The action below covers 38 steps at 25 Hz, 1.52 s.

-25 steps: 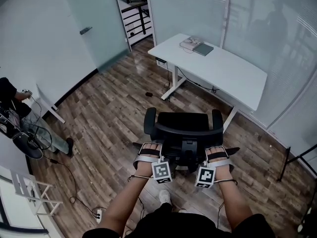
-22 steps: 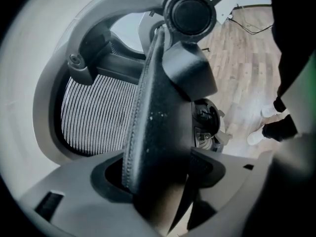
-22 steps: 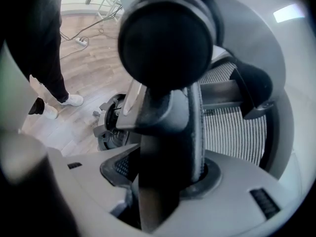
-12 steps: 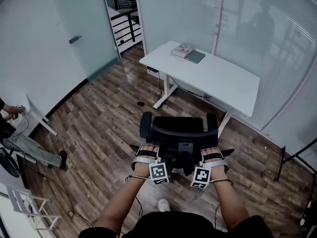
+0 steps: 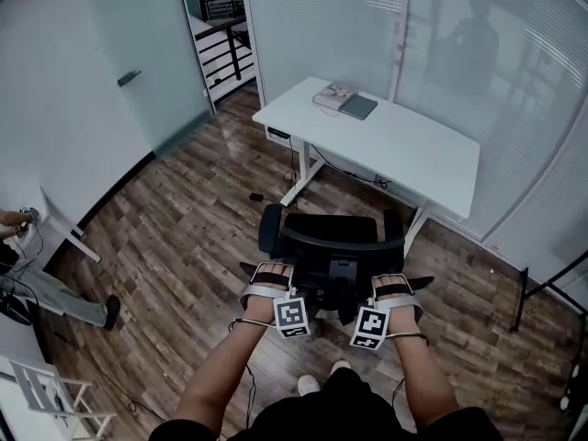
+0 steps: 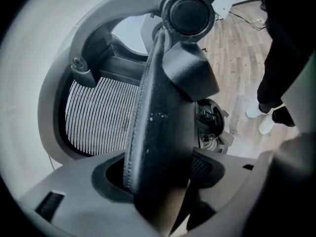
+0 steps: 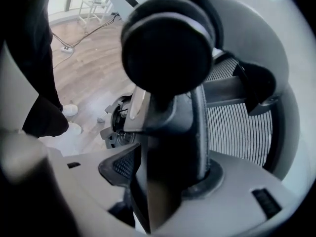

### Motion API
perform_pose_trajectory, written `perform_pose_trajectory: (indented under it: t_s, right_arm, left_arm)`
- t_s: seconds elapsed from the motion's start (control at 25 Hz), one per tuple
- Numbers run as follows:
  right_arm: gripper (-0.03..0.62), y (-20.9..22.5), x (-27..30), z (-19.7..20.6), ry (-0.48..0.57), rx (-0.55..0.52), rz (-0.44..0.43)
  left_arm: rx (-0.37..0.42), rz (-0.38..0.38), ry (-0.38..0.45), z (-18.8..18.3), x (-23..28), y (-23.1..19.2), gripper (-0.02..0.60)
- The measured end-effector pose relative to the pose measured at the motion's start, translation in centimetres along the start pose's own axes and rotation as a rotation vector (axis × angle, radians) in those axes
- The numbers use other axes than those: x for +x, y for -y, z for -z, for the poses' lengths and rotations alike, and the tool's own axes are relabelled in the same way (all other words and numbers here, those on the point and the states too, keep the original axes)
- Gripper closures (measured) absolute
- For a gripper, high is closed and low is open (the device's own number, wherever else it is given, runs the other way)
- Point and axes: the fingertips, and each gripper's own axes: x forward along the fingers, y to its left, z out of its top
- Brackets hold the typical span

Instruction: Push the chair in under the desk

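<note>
The chair (image 5: 333,266) is hiding its seat under its backrest (image 5: 335,232), with the desk (image 5: 404,150) standing apart at 1 o'clock. The left gripper (image 6: 158,191) is clamping the backrest's edge, fairly wide. The right gripper (image 7: 163,181), its jaws having just been opening, is gripping the opposite edge.

Black chair (image 5: 335,242) facing white desk (image 5: 413,154)

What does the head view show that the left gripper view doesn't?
Only the head view shows the white desk and the books on it. Only the left gripper view shows the grey mesh of the backrest close up, with the left tongs clamped on the backrest's edge. Both show the black chair and the wooden floor.
</note>
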Motion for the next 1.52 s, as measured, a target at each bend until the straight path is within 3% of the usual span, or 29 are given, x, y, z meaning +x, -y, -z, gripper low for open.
perform_pose_trajectory:
  t_s: [0.4,0.56,0.68,1.52]
  right_arm:
    - [0.386,1.5,1.7,0.1,-0.014,0.028,-0.016]
    - [0.383,2.8,2.7,0.0,-0.035,0.031,0.013]
    - [0.427,3.8,3.5,-0.6,-0.043,0.035,0.042]
    - [0.405,11.0,11.5,-0.8,-0.094,0.102,0.032]
  left_arm:
    - [0.054,0.002,0.037,0.2,2.2,-1.5,0.268]
    - [0.048,-0.004,0.046,0.6,3.7,-2.6,0.267]
    - [0.052,-0.001,0.054,1.5,4.5,-3.4,0.267]
    - [0.096,0.015,0.122,3.4,14.3,-10.2,0.282]
